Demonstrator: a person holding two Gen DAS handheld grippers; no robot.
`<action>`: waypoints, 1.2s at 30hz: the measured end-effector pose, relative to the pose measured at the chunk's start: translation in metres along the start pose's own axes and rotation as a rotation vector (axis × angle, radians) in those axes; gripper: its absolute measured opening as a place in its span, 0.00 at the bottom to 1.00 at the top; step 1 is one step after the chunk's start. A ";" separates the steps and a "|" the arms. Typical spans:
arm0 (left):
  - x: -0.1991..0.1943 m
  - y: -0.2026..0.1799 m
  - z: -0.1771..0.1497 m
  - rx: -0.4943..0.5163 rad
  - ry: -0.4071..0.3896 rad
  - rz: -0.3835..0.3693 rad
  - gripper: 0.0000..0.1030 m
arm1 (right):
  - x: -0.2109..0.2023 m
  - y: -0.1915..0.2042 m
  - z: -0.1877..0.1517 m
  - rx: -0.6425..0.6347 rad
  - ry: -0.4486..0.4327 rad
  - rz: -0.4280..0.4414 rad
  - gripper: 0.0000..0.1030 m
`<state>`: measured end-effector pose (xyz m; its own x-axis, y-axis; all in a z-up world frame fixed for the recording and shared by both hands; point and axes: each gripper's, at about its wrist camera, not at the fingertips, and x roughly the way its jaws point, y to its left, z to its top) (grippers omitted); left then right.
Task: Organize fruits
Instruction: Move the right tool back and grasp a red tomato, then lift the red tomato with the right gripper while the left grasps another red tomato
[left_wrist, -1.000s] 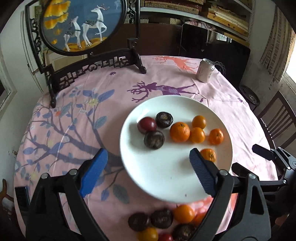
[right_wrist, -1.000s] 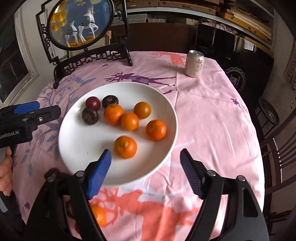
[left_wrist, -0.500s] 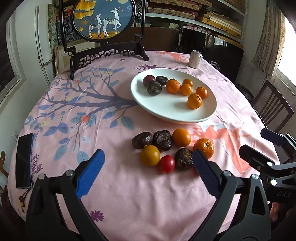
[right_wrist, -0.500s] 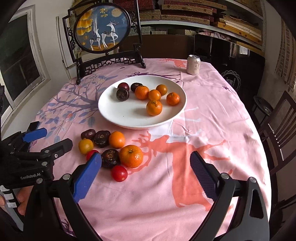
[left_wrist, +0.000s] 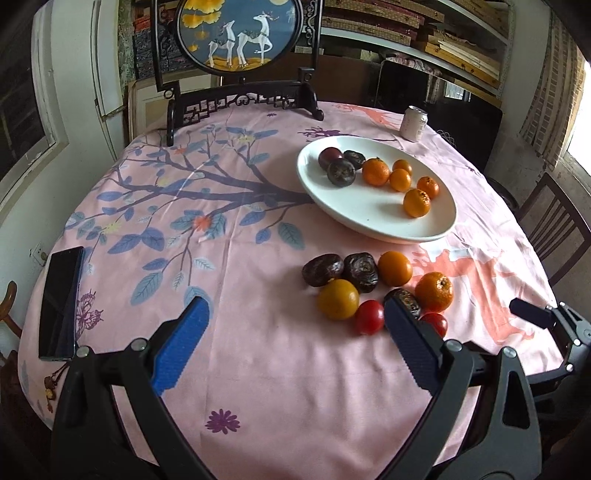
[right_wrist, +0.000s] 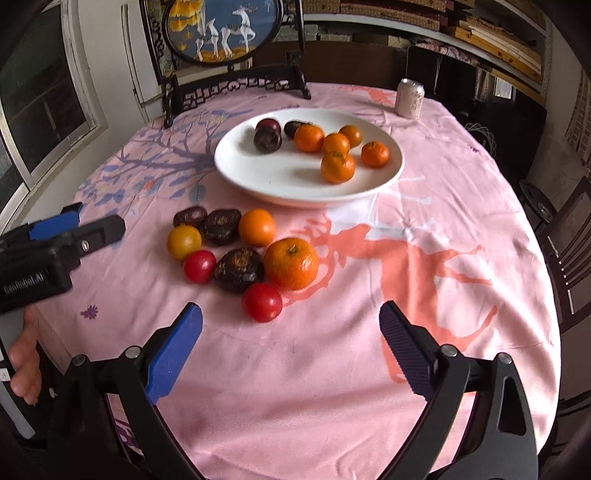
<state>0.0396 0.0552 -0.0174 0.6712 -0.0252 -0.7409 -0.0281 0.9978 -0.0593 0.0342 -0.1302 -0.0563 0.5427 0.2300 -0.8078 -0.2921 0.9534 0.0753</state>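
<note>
A round desk (right_wrist: 424, 258) draped in a pink patterned cloth is seen with a white plate (right_wrist: 258, 177) already loaded with five oranges and three dark fruits. Eight more fruits, among them a large orange (right_wrist: 291, 263) and two red tomatoes, are left clustered on the cloth just before the plate. The left tool (left_wrist: 291, 339) and the right tool (right_wrist: 290, 345) are held empty with jaws wide, so sorting is judged roughly half done.
</note>
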 end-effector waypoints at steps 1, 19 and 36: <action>0.002 0.004 -0.001 -0.011 0.007 0.003 0.95 | 0.006 0.003 -0.002 -0.007 0.012 0.013 0.94; 0.029 -0.024 -0.027 0.080 0.099 -0.010 0.95 | 0.022 -0.012 -0.007 0.050 0.005 0.078 0.31; 0.066 -0.056 -0.025 0.126 0.196 -0.049 0.67 | 0.002 -0.056 -0.024 0.151 -0.033 0.093 0.31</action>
<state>0.0667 -0.0040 -0.0795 0.5124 -0.0728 -0.8556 0.1019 0.9945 -0.0236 0.0330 -0.1882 -0.0758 0.5449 0.3227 -0.7739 -0.2222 0.9456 0.2378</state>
